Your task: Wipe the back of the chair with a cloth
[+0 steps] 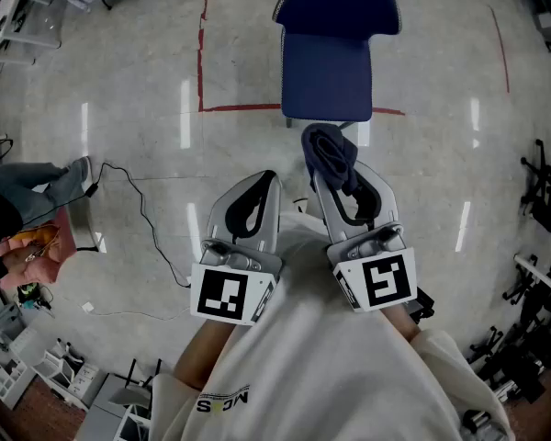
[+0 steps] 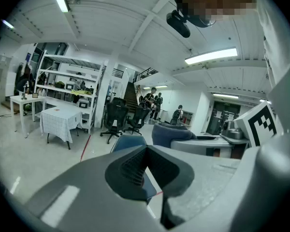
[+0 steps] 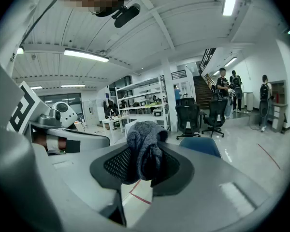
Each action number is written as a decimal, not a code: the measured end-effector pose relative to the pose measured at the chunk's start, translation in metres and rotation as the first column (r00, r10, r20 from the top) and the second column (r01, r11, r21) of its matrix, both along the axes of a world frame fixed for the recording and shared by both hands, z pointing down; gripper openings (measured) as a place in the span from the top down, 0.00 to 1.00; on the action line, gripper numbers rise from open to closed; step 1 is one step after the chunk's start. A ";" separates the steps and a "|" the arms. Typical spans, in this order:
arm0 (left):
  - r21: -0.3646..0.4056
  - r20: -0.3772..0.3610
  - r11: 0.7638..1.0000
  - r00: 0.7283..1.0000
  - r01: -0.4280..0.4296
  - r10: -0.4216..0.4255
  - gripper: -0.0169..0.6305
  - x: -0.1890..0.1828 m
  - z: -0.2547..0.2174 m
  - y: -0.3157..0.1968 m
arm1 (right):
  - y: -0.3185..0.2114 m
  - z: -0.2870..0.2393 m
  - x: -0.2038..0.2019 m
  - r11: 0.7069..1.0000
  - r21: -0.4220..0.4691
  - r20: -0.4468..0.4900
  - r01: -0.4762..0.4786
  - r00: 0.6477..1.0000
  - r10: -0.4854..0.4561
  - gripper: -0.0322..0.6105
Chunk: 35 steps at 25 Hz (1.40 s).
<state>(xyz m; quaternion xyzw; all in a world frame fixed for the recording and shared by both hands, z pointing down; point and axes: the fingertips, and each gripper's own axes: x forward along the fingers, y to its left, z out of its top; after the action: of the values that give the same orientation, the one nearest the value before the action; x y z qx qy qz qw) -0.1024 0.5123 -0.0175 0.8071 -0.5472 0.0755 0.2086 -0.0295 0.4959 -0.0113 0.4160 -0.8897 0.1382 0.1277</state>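
My right gripper [image 3: 144,164] is clamped on the dark cloth [image 1: 330,151], which bunches up out of the jaw tips. My left gripper [image 1: 265,183] has its jaws closed together with nothing in them. The blue chair [image 1: 328,67] stands on the floor [image 1: 138,108] just beyond both grippers, slightly right, not touching the cloth.

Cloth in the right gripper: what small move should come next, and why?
Probably carry the right gripper forward to the chair. Its jaws are shut on the cloth, but the chair stands ahead of it and the cloth does not touch it yet. The left gripper is shut and empty.
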 end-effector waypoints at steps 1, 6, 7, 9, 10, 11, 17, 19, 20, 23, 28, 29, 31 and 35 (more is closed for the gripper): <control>0.006 0.008 1.000 1.000 -0.004 0.004 0.97 -0.001 -0.001 0.002 | 0.002 0.000 0.000 1.000 0.001 0.001 -0.008 1.000 0.008 0.75; 0.011 0.013 1.000 1.000 -0.005 0.005 0.97 -0.006 -0.003 0.006 | 0.001 -0.001 0.001 0.999 -0.002 0.016 -0.035 0.999 0.035 0.75; 0.008 0.006 1.000 1.000 0.001 -0.001 0.97 -0.006 -0.002 0.004 | 0.000 0.000 0.002 0.999 -0.003 0.017 -0.034 0.999 0.034 0.75; 0.006 0.001 1.000 1.000 0.009 -0.009 0.97 -0.002 0.000 0.000 | -0.003 0.002 0.007 1.000 -0.010 0.020 -0.027 0.999 0.027 0.75; 0.005 0.002 1.000 1.000 0.008 -0.008 0.97 0.001 0.002 -0.003 | -0.005 0.003 0.012 1.000 -0.015 0.029 -0.024 0.999 0.024 0.75; 0.003 0.004 1.000 1.000 0.006 -0.006 0.97 0.005 0.004 -0.007 | -0.008 0.003 0.017 1.000 -0.021 0.046 -0.023 0.999 0.024 0.75; -0.014 -0.010 1.000 1.000 0.009 -0.010 0.97 0.001 0.005 -0.015 | -0.018 -0.006 0.017 1.000 -0.031 0.068 0.002 0.998 0.000 0.75; -0.017 -0.018 1.000 1.000 -0.006 0.006 0.97 0.003 0.007 -0.019 | -0.022 -0.010 0.013 0.998 -0.026 0.047 0.049 0.998 -0.048 0.75; -0.014 -0.019 1.000 1.000 -0.018 0.018 0.97 0.006 0.006 -0.023 | -0.025 -0.012 0.013 0.997 -0.025 0.040 0.068 0.997 -0.067 0.75; 0.005 -0.015 0.999 0.999 -0.036 0.036 0.97 0.013 0.001 -0.034 | -0.038 -0.021 0.019 0.996 -0.029 0.041 0.085 0.996 -0.084 0.75; -0.013 -0.055 1.000 0.998 0.000 -0.001 0.97 -0.003 0.002 -0.048 | -0.067 -0.025 0.023 0.999 -0.046 0.048 0.025 0.999 -0.023 0.75; -0.026 -0.067 1.000 0.998 0.002 -0.004 0.97 -0.006 0.005 -0.053 | -0.075 -0.024 0.024 0.999 -0.053 0.053 0.011 0.999 -0.008 0.75; -0.051 -0.075 0.999 0.997 0.001 -0.005 0.97 -0.007 0.013 -0.065 | -0.092 -0.022 0.028 0.998 -0.066 0.063 -0.007 0.998 0.011 0.75; -0.066 -0.056 0.998 0.998 0.005 -0.008 0.97 0.003 0.024 -0.103 | -0.138 -0.004 0.046 0.997 -0.080 0.049 0.007 0.999 -0.003 0.75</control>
<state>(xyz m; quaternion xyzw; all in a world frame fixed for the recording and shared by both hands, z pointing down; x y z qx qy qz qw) -0.0994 0.4093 0.0066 0.7998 -0.5410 0.0702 0.2505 0.0163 0.3579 -0.0153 0.4047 -0.8874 0.1837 0.1226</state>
